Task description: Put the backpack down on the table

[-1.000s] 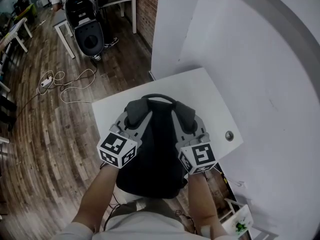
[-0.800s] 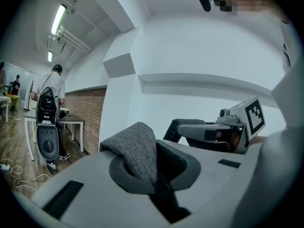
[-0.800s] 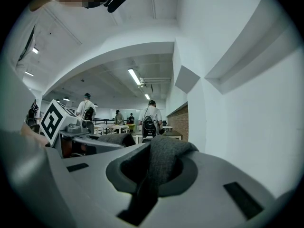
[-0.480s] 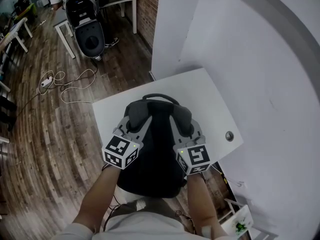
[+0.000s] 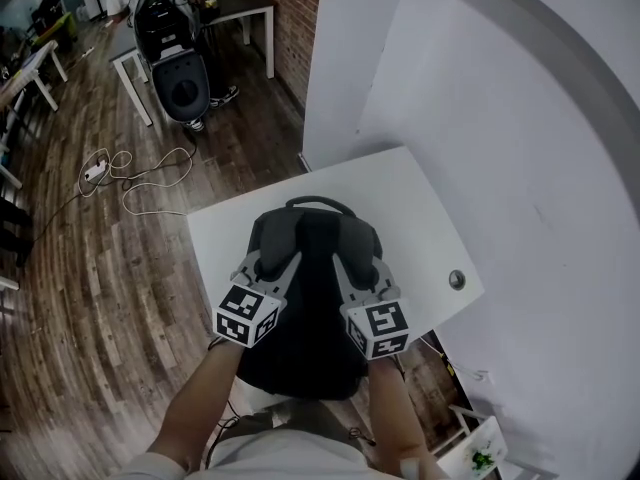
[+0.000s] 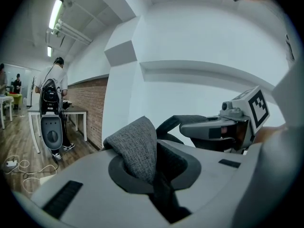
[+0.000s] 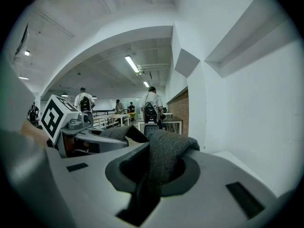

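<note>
No readable text, square coded markers (image 5: 247, 313) on left gripper (image 5: 264, 265), right gripper (image 5: 354, 268)

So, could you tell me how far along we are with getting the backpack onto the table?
Done: the backpack is gripped and held over the white table. In hand: the left tongs and right tongs are each shut on a grey shoulder strap. Left: whether it rests on the top is unclear, and its lower part overhangs the near edge, so settle it and release.
</note>
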`<state>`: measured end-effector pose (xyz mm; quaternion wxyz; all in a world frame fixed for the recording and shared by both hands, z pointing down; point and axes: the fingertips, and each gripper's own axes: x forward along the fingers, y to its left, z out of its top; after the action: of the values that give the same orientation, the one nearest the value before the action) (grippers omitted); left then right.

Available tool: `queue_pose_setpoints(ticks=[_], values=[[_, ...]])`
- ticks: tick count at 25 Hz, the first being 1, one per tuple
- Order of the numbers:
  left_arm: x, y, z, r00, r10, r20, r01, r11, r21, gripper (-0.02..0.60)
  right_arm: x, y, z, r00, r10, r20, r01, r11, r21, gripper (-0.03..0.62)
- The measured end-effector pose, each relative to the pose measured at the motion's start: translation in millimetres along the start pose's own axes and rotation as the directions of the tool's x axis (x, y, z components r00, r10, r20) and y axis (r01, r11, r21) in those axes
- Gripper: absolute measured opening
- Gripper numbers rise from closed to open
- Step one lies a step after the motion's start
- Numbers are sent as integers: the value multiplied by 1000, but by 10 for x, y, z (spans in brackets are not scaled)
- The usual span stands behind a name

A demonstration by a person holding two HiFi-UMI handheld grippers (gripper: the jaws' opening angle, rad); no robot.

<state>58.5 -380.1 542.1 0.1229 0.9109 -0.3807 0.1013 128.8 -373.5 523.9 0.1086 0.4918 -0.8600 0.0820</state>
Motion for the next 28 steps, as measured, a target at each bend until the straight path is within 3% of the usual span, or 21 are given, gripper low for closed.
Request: queue_pose_setpoints(ticks=[8, 18, 28], values=[[-92, -60, -285, 998, 8, -68, -9, 1000, -3, 52, -122, 114, -355, 994, -6, -108, 8, 1000, 16, 68], [-177, -61, -557, 994, 26, -107, -30, 999, -36, 98, -192, 112, -665, 983, -40, -178, 50, 997, 51, 144], [-294, -12, -705, 991, 73, -115, -78, 996, -39, 187, -302, 107, -810, 974, -81, -210, 95, 994, 56, 198]])
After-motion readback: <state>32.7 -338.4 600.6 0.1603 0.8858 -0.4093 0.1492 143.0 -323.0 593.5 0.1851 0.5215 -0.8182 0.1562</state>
